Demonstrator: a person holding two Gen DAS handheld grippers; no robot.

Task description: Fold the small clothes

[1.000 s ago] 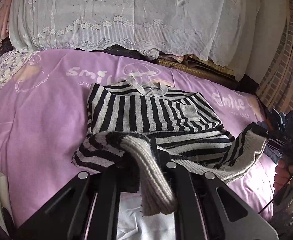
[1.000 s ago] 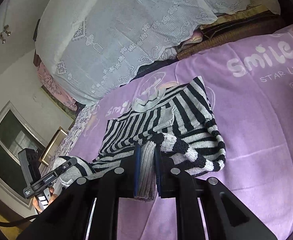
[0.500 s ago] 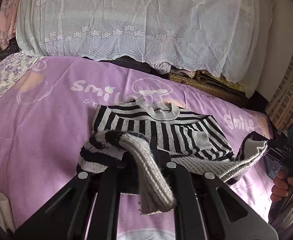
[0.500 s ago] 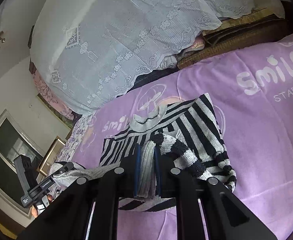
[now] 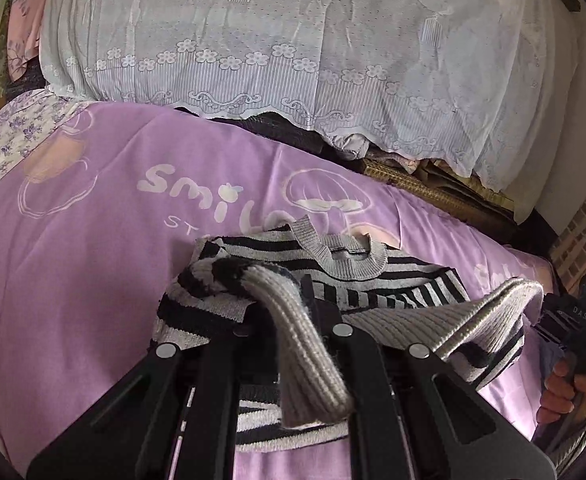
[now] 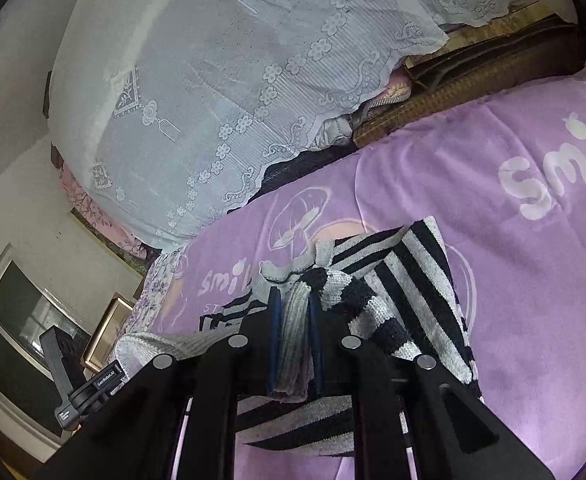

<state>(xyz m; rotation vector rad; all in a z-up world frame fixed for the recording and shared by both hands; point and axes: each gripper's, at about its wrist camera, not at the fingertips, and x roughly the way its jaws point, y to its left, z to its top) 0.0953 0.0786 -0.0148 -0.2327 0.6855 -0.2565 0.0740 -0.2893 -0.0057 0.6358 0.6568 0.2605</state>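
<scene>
A black-and-grey striped sweater [image 5: 377, 294] lies on the purple blanket [image 5: 93, 264], its grey collar [image 5: 345, 258] at the far end. My left gripper [image 5: 289, 300] is shut on the ribbed grey hem [image 5: 305, 352], which drapes back over its fingers. My right gripper [image 6: 293, 312] is shut on the same hem [image 6: 293, 344] between its blue pads [image 6: 274, 332]. The hem hangs stretched between both grippers, lifted over the sweater's body close to the collar [image 6: 281, 270]. In the left wrist view the right gripper [image 5: 549, 322] shows at the right edge, held by a hand [image 5: 569, 390].
A tall heap under a white lace cover [image 5: 293, 52] lines the far side of the bed, with a woven mat [image 5: 425, 188] under it. A floral sheet [image 5: 9, 136] lies at the left. A window [image 6: 13, 344] and a picture frame [image 6: 107, 332] are left of the bed.
Both grippers have carried the hem forward toward the collar, so the lower half of the sweater now lies folded over the upper half. Less of the striped front shows.
</scene>
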